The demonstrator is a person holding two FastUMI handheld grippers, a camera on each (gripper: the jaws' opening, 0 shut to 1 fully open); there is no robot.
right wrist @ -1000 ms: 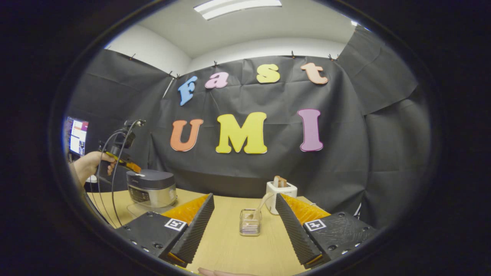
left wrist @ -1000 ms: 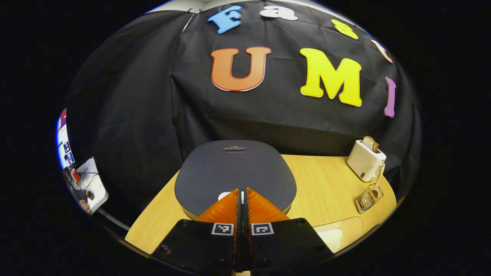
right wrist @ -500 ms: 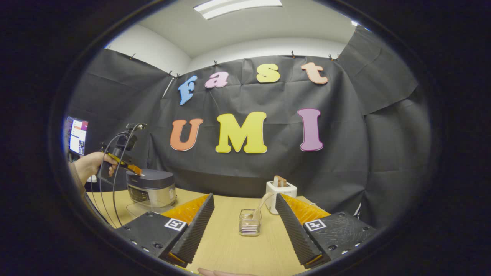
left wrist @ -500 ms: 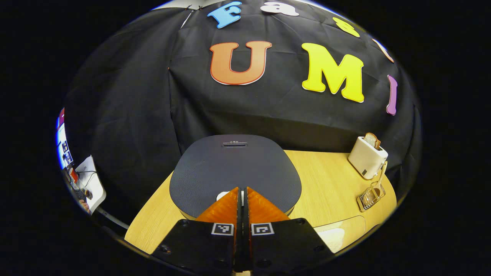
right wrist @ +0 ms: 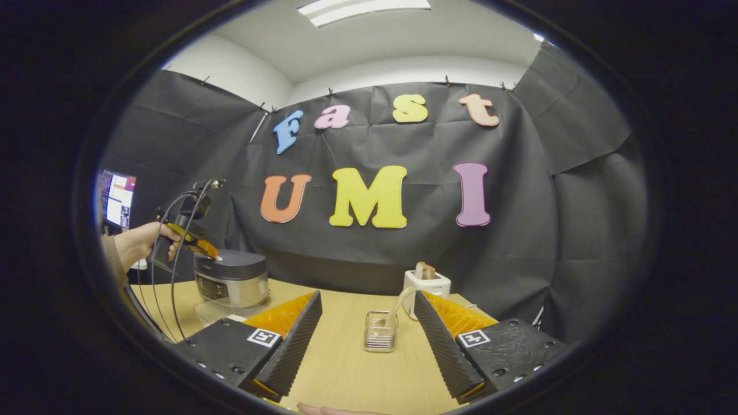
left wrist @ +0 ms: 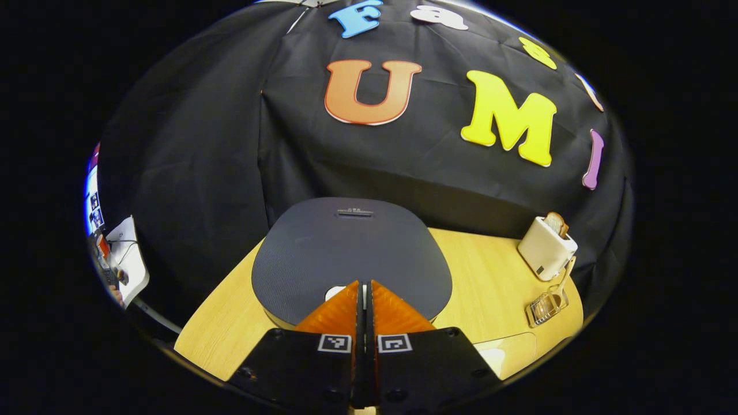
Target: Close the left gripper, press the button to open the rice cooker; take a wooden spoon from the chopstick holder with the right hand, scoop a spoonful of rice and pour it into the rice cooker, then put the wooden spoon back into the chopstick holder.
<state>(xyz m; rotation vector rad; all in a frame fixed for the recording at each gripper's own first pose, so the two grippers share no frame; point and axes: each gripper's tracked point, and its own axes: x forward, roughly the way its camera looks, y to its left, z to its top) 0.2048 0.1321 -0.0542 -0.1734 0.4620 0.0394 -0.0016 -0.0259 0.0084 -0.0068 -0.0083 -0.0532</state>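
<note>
The rice cooker point(left wrist: 351, 253) has a dark lid, closed, with a pale button point(left wrist: 335, 293) at its near edge. My left gripper point(left wrist: 364, 283) is shut, its tips right at that button. In the right gripper view the cooker point(right wrist: 232, 278) sits far left, with a hand holding the left gripper point(right wrist: 209, 252) down on its lid. A clear chopstick holder point(right wrist: 380, 331) with a wooden spoon point(right wrist: 398, 304) leaning in it stands ahead of my right gripper point(right wrist: 366, 323), which is open and empty, well short of it. In the left gripper view, holder point(left wrist: 541, 308) and spoon point(left wrist: 563, 279) sit far right.
A white toaster point(right wrist: 425, 289) with a slice of bread stands behind the holder, also at the right point(left wrist: 545, 248) in the left gripper view. A clear tray with rice point(left wrist: 504, 357) lies near the wooden table's point(left wrist: 484, 276) front edge. A monitor point(right wrist: 117, 197) glows at far left.
The left gripper has dropped closer onto the cooker lid, its tips staying at the button. The lid stays closed. The right gripper has hardly moved.
</note>
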